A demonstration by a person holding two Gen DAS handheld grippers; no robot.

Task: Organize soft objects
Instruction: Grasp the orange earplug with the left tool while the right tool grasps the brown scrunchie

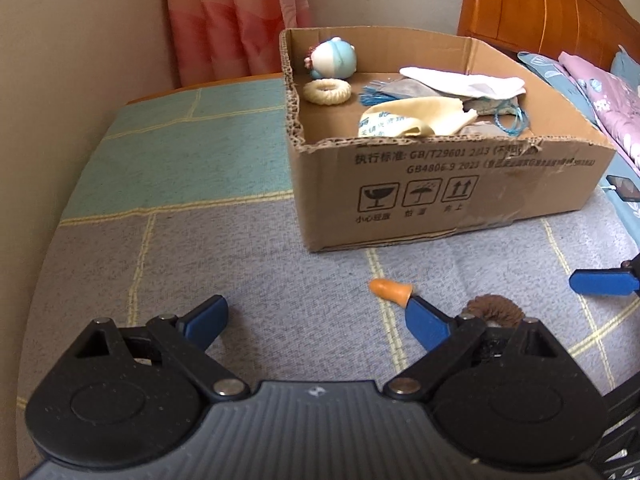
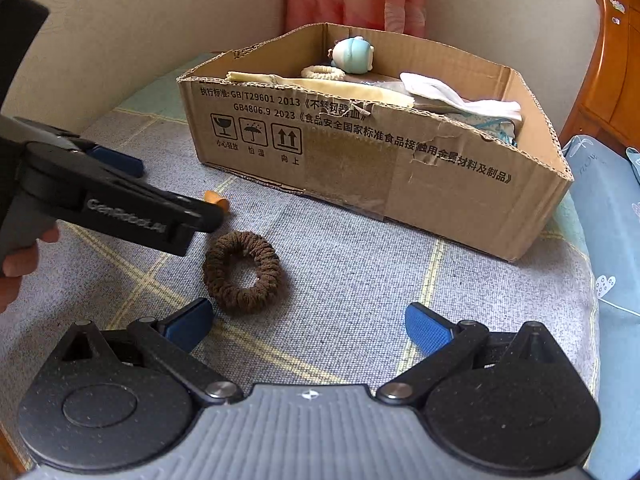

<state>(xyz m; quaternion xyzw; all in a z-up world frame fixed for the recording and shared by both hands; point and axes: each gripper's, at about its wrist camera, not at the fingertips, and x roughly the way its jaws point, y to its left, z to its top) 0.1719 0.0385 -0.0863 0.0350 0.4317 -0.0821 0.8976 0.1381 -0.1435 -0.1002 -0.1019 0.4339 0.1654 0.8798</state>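
A cardboard box (image 1: 460, 196) sits on the checked bedspread and holds a blue plush toy (image 1: 334, 58), a cream ring (image 1: 326, 90) and several cloths (image 1: 460, 84). An orange soft cone (image 1: 390, 289) lies in front of the box, just beyond my left gripper's right fingertip. A brown scrunchie (image 2: 241, 271) lies beside it, partly hidden in the left wrist view (image 1: 496, 310). My left gripper (image 1: 316, 320) is open and empty; it also shows in the right wrist view (image 2: 168, 184). My right gripper (image 2: 308, 326) is open and empty, just short of the scrunchie.
The box (image 2: 400, 152) is open-topped with torn edges. A wooden headboard (image 1: 552, 8) and patterned pillows (image 1: 600, 92) lie to the right. A pink curtain (image 1: 236, 16) hangs behind. A phone (image 1: 624, 189) rests by the box's right corner.
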